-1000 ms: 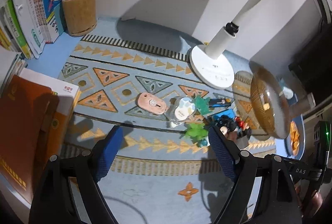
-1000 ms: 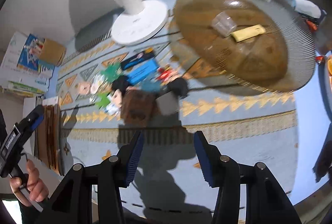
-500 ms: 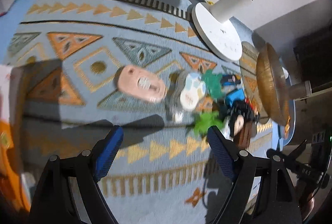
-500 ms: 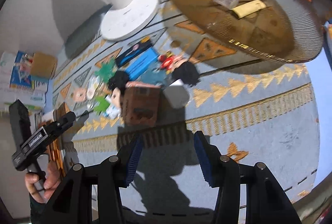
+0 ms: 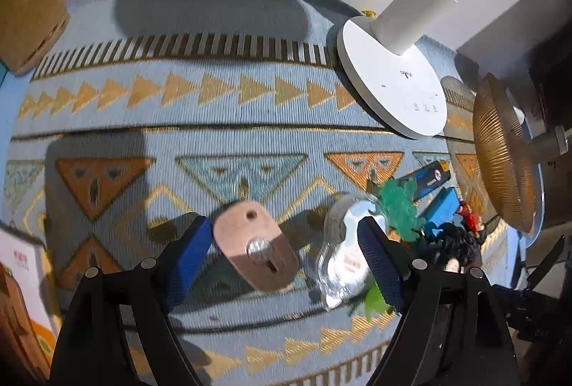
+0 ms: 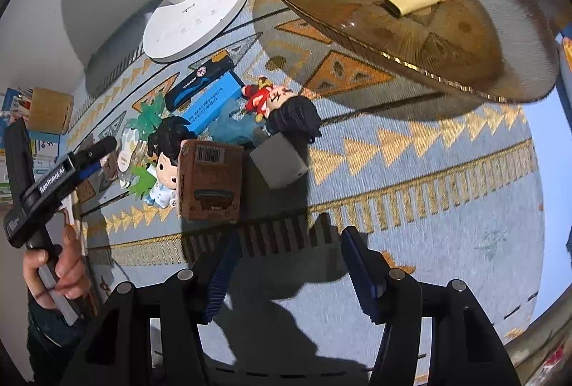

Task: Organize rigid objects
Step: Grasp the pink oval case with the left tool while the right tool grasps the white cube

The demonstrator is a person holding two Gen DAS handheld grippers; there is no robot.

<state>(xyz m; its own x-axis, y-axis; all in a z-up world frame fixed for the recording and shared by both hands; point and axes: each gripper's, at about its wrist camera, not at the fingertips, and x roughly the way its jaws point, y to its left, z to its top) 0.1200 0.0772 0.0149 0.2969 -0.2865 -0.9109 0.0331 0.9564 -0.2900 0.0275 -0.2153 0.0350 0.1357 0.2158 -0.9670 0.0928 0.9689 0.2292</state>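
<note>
Pink plastic, oval and flat, fills the space between my left gripper's [image 5: 282, 241] fingers: a small pink gadget [image 5: 255, 248] with a round hole near its far end, a shiny silver knob in the middle and a short slot below it. It lies on the patterned blue mat [image 5: 221, 121], and the blue pads stand wide apart on either side of it, the left pad just beside its edge; I cannot tell whether it touches. Just right of it sits a clear blister pack [image 5: 343, 253], partly behind my right pad. My right gripper [image 6: 286, 264] hangs spread open above bare mat, well short of the cluster: a brown carton [image 6: 209, 180], a grey block [image 6: 279, 164], a dark-haired figurine [image 6: 166, 164].
</note>
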